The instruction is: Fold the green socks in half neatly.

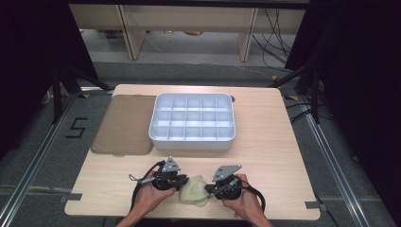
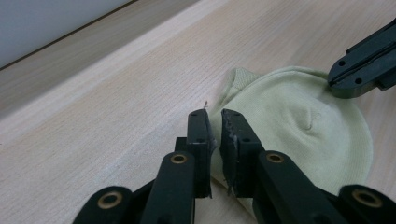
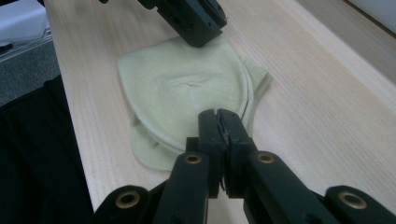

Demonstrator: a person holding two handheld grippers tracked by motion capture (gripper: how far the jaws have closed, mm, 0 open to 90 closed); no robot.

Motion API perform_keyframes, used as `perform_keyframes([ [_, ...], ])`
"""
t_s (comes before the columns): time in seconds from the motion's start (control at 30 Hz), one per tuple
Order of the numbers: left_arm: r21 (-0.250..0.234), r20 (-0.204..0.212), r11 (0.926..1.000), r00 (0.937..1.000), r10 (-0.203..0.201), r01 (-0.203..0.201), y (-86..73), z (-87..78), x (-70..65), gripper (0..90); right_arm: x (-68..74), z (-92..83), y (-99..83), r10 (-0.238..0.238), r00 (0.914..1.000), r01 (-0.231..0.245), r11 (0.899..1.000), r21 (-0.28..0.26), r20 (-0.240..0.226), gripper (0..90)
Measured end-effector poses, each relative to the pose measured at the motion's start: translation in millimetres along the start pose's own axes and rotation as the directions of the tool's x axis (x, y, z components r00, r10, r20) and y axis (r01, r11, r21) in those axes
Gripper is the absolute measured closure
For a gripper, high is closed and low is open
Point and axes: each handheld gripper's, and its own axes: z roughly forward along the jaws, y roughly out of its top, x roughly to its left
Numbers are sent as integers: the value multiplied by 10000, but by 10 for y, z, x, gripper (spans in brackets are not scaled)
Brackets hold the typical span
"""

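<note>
Sock at the table's near edge; my left gripper and right gripper both pinch its rim; uneven pulling may unfold it.

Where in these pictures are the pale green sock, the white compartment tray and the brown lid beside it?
pale green sock (image 3: 187, 88): right gripper view, middle of the folded fabric.
white compartment tray (image 1: 191, 141): high view, near outer wall.
brown lid (image 1: 124, 124): high view, centre of its flat top.

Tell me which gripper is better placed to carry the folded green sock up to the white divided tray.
Probably the left. The left gripper pinches the sock's left edge and sits slightly nearer the tray; the right gripper pinches the opposite edge, closer to the table's front.
</note>
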Motion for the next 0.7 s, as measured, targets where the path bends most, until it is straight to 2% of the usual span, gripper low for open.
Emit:
perform_keyframes([
  [0.03, -97, -31, 9999, 9999, -137, 137, 4, -16, -11, 799, 2, -2, 0, 47, 10000, -47, 10000, 22, 8, 887],
  [0.13, -210, 8, 9997, 10000, -85, 85, 10, -51, -15, 784, 2, -7, -4, 44, 10000, -44, 10000, 40, 18, 887],
  [0.17, -232, -21, 9997, 10000, 20, -21, 9, -114, -20, 769, 3, -20, -3, 97, 9999, -97, 9999, -53, -98, 882],
  [0.2, -232, -21, 9997, 10000, 20, -21, 9, -114, -20, 752, -12, -15, 2, -81, 9998, 79, 9999, -100, -157, 879],
  [0.23, -281, -49, 9996, 10000, 0, -2, -9, -179, -14, 730, 2, -37, 4, 162, 9999, -162, 9996, -219, -4, 874],
  [0.27, -367, -31, 9993, 10000, -65, 64, -24, -205, -7, 720, -1, -54, 8, 210, 9998, -211, 9996, -211, -44, 871],
  [0.3, -458, -14, 9988, 9999, -171, 171, -43, -237, -7, 720, -5, -49, 10, 149, 9999, -151, 9990, -429, -44, 865],
  [0.33, -513, -69, 9986, 9999, -103, 99, -57, -265, -2, 721, -16, -65, 19, 29, 10000, -31, 9992, -408, -62, 865],
  [0.4, -530, 41, 9985, 9999, -156, 158, -73, -285, -8, 729, -8, -64, 23, 200, 9998, -199, 9982, -566, 4, 864],
  [0.5, -420, 152, 9990, 9998, -160, 167, -97, -257, -50, 751, -9, -60, 25, 153, 9999, -155, 9991, -386, -48, 858],
  [0.53, -109, 244, 9999, 9997, 65, -62, -112, -204, -72, 758, -8, -53, 26, 137, 9999, -139, 9994, -331, -47, 857],
  [0.63, 127, 257, 9997, 9994, 226, -229, -138, -140, -91, 766, -3, -41, 25, 59, 10000, -61, 9995, -309, -80, 856],
  [0.67, 78, 249, 10000, 9997, -24, 22, -149, -124, -107, 765, -2, -41, 24, 70, 9999, -72, 9995, -316, -79, 856],
  [0.7, 116, 226, 9999, 9997, 64, -67, -148, -135, -102, 765, -4, -42, 24, 82, 9999, -84, 9994, -340, -79, 855],
])
